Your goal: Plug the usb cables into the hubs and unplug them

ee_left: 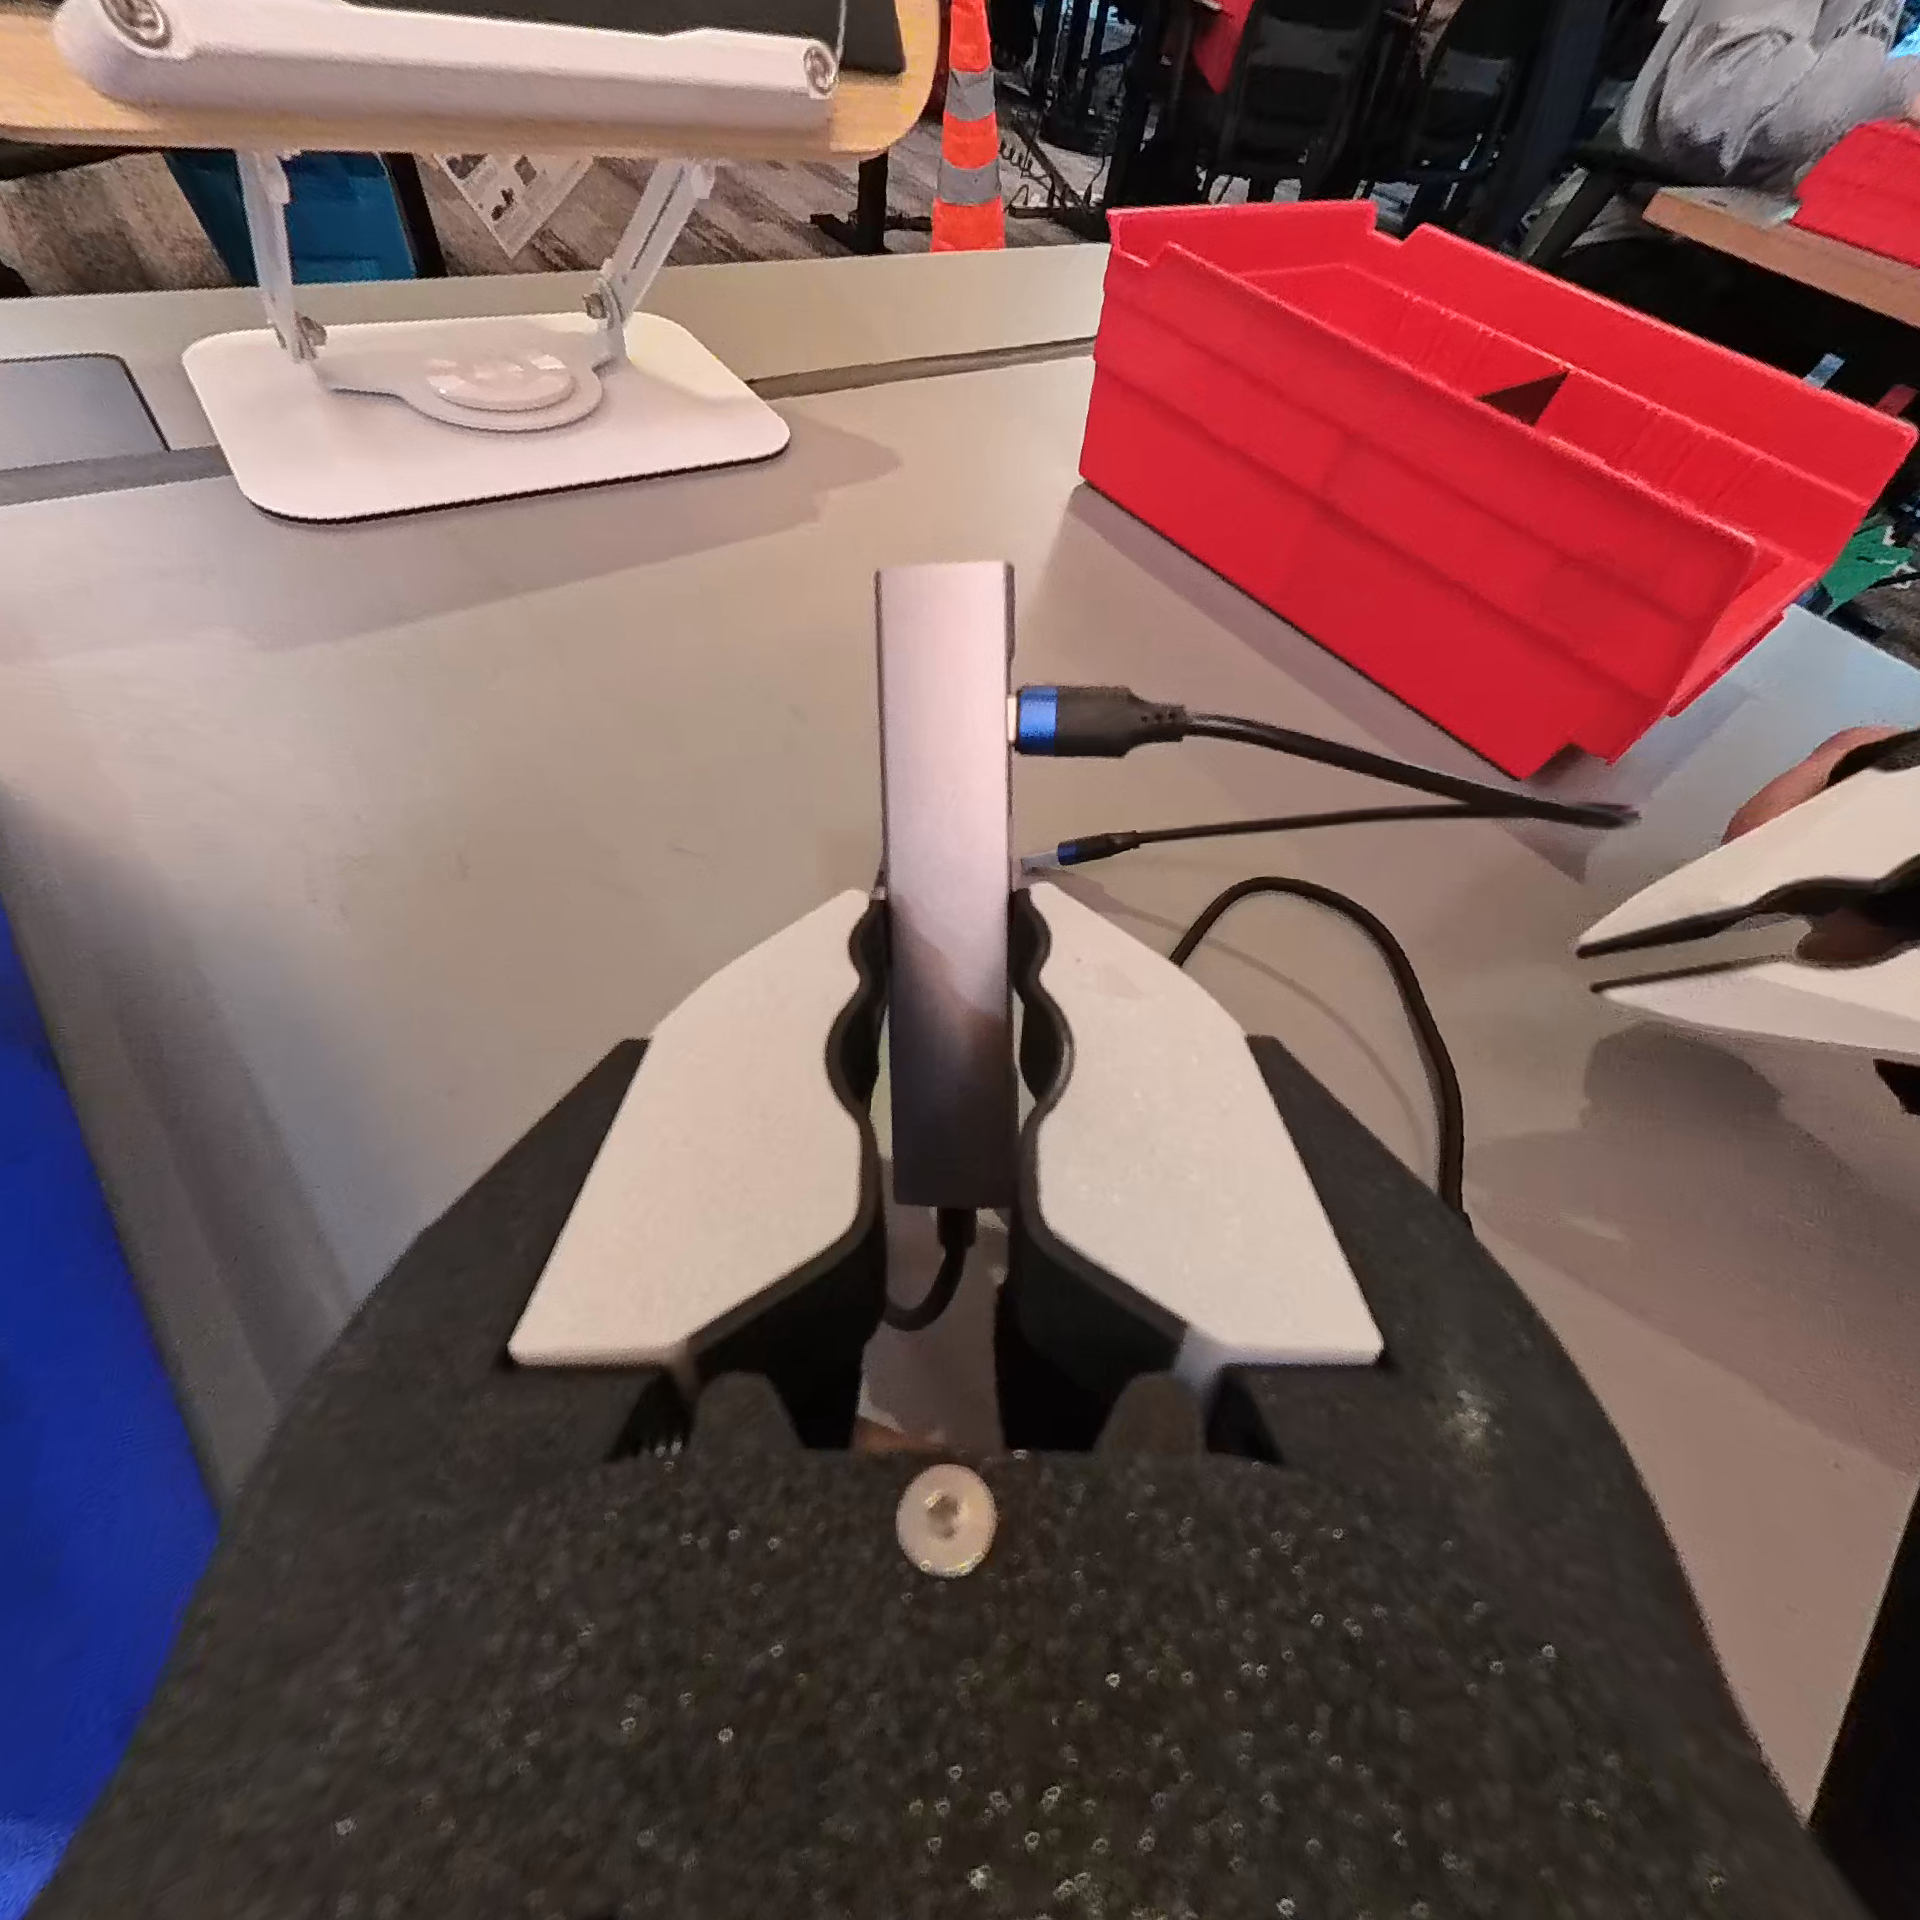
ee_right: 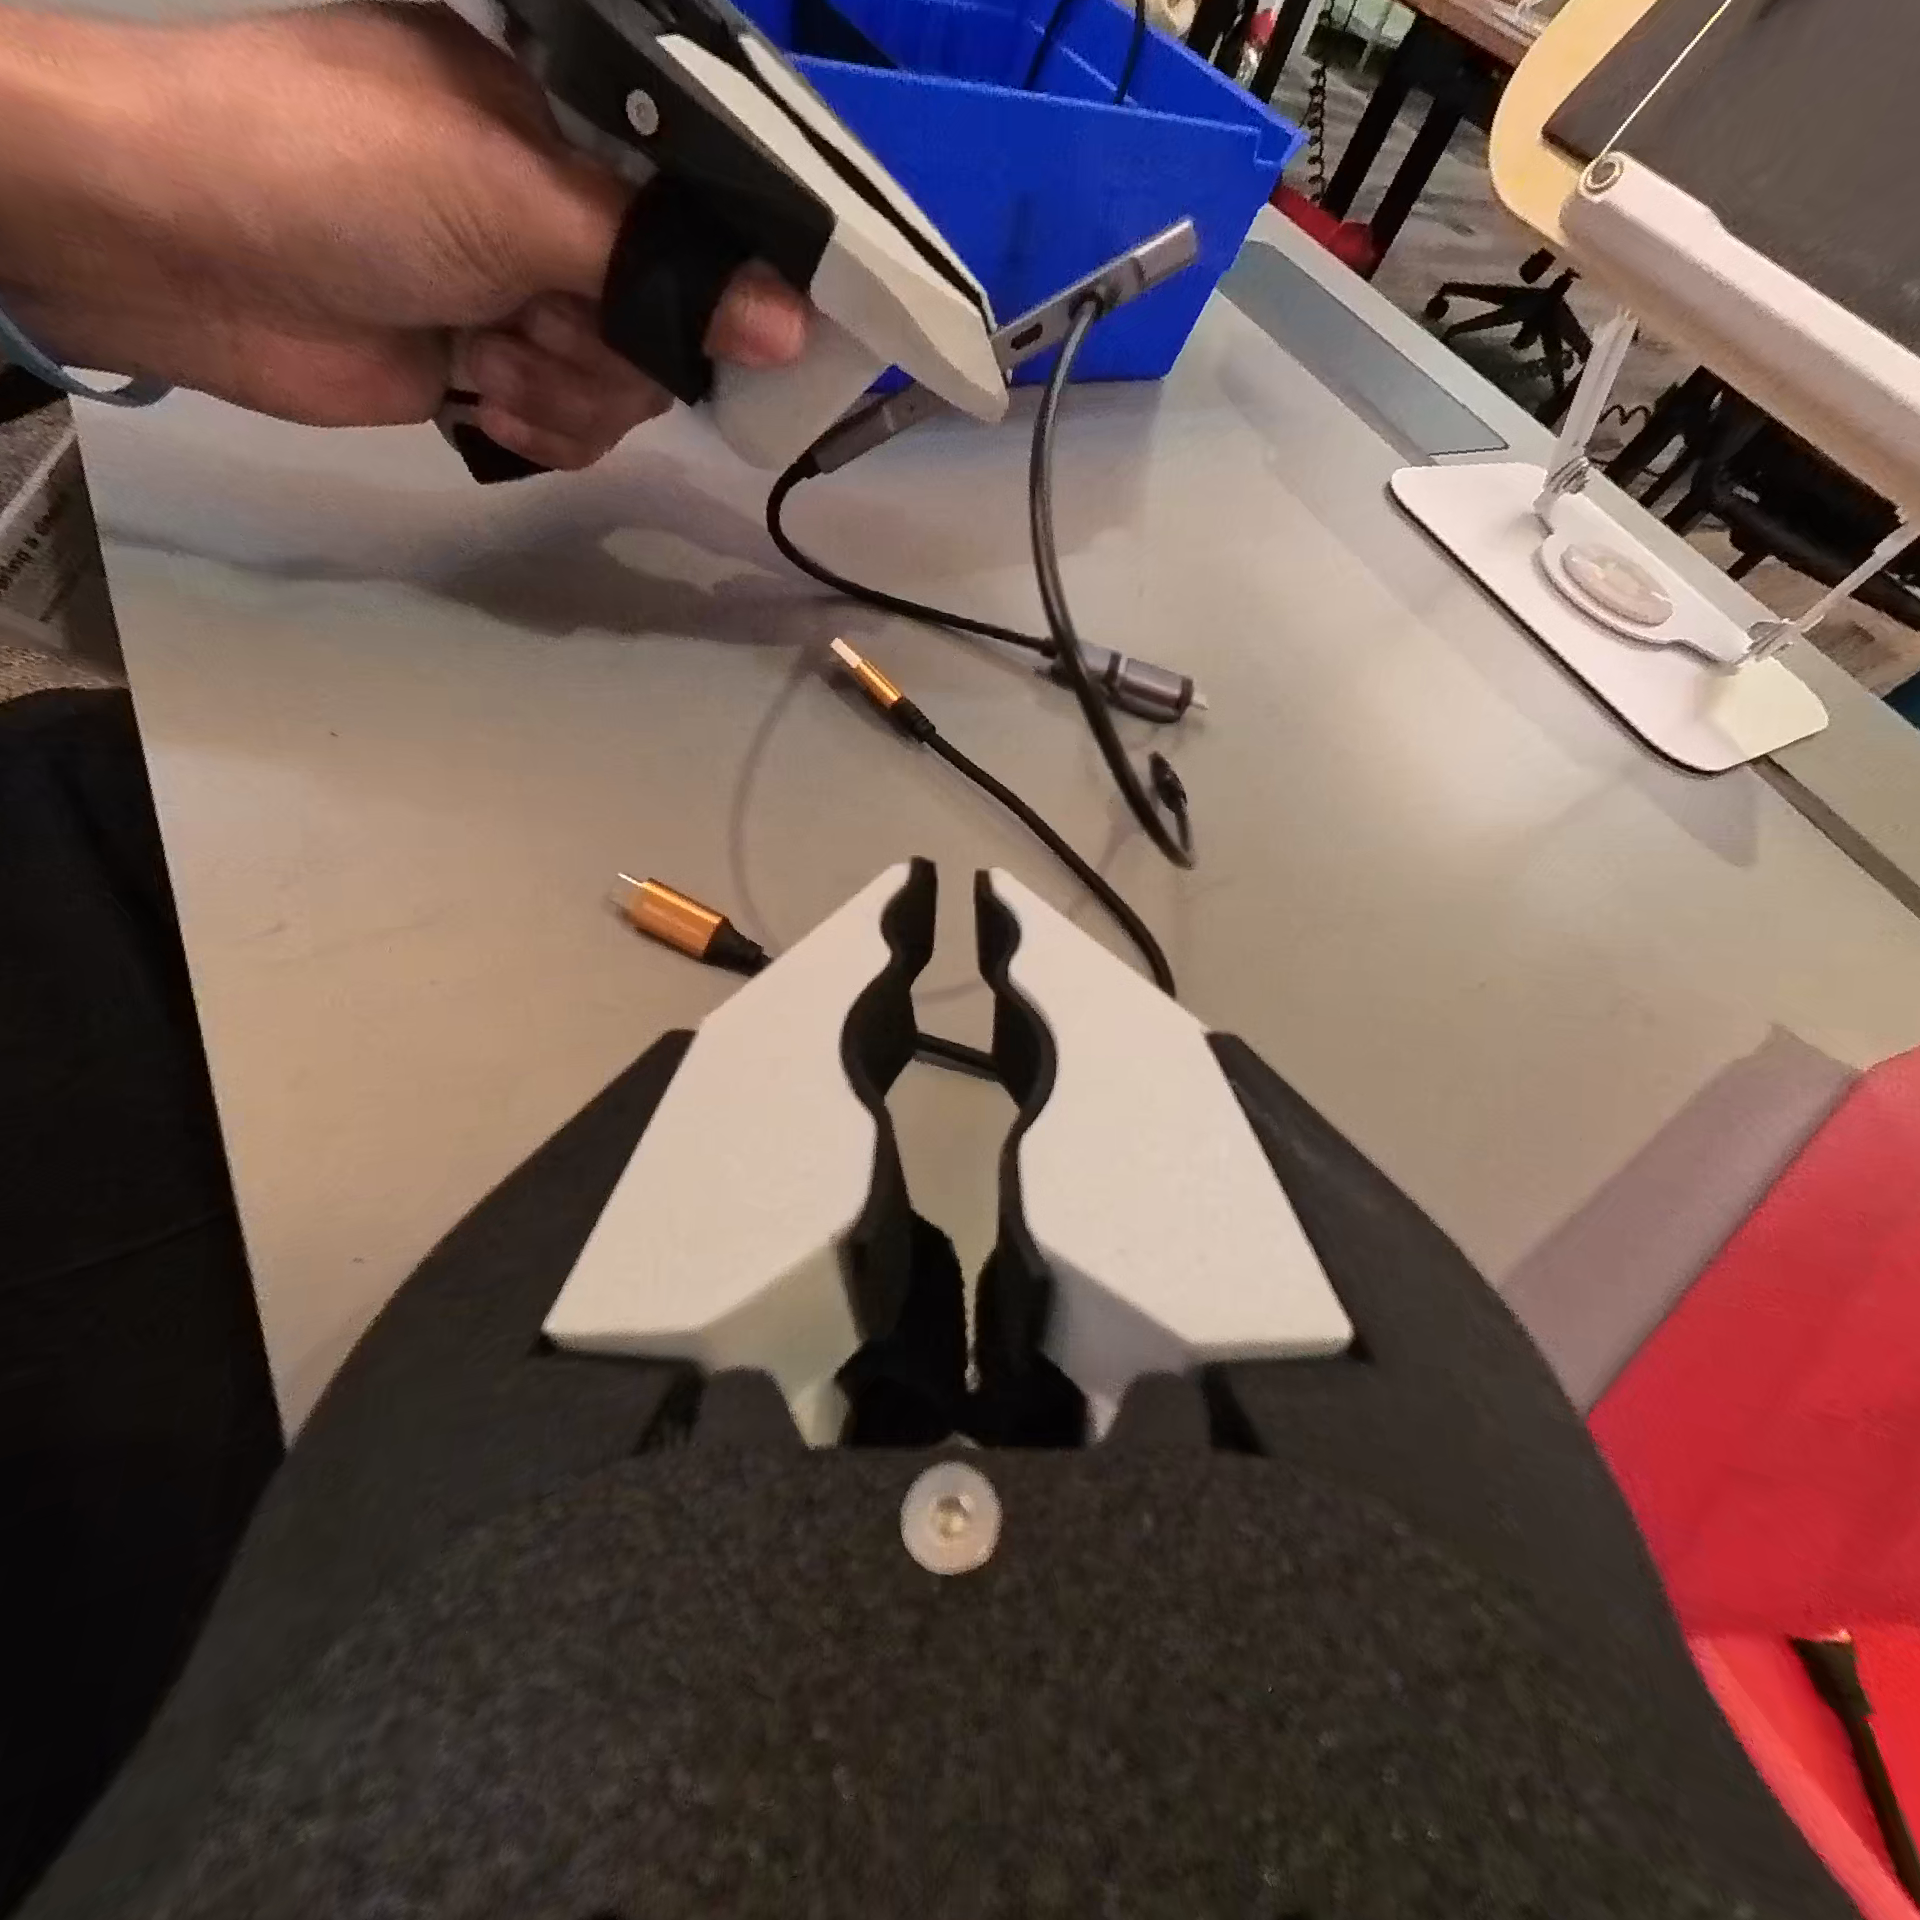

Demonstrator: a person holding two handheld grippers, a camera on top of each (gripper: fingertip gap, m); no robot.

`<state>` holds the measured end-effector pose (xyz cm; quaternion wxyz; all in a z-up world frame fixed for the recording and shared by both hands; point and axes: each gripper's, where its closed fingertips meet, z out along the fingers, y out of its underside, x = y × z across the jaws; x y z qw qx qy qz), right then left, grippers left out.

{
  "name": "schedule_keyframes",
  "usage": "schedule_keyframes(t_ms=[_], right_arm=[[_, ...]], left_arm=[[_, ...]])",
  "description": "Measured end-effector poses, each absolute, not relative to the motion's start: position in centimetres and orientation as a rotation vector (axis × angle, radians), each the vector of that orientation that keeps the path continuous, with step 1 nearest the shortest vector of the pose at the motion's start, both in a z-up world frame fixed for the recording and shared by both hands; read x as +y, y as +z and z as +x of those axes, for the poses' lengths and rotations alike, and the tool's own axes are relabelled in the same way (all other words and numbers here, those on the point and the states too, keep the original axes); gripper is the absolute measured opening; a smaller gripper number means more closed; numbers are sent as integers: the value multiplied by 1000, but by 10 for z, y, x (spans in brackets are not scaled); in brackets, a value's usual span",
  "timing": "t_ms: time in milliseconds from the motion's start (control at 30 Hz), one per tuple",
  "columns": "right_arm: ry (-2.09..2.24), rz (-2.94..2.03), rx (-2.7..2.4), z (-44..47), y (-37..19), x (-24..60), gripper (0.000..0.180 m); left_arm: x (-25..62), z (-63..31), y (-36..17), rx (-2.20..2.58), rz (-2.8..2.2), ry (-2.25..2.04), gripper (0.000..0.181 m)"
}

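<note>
My left gripper is shut on a grey USB hub and holds it above the table, pointing forward. A black cable with a blue-collared plug is plugged into the hub's right side. Its small free end hangs just below. My right gripper hovers over the table, empty, its jaws a narrow gap apart. An orange-plugged black cable lies under it, with one plug ahead and the other to the left. The right wrist view also shows the hub in the left gripper.
A red bin stands on the grey table to the right. A blue bin sits behind the hub. A white laptop stand is at the back. The hub's own cable ends in a grey connector on the table. About 15 cm separates my left fingertips from my right.
</note>
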<state>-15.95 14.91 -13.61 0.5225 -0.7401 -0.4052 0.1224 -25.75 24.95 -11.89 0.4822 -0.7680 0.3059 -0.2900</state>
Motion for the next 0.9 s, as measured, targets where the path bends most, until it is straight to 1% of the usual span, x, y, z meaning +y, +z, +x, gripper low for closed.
schedule_keyframes(t_ms=[200, 300, 400, 500, 567, 700, 900], right_arm=[[341, -1798, -972, -163, -140, 148, 1], [431, -1797, -922, -166, -132, 148, 0], [702, -1811, -723, -167, -116, 150, 1], [1119, -1801, -437, -163, -100, 153, 4], [1253, -1783, -344, -159, -97, 155, 6], [1161, -1807, -305, -148, -101, 162, 5], [1342, -1776, -175, -146, -97, 163, 0]], left_arm=[[251, -259, -121, 724, -1885, -739, 22], [251, -260, -121, 722, -1890, -748, 22], [251, -260, -123, 720, -1897, -757, 22], [251, -260, -123, 716, -1900, -765, 22], [251, -260, -123, 715, -1901, -768, 22], [251, -260, -123, 716, -1904, -768, 22], [250, -259, -125, 710, -1915, -782, 22]])
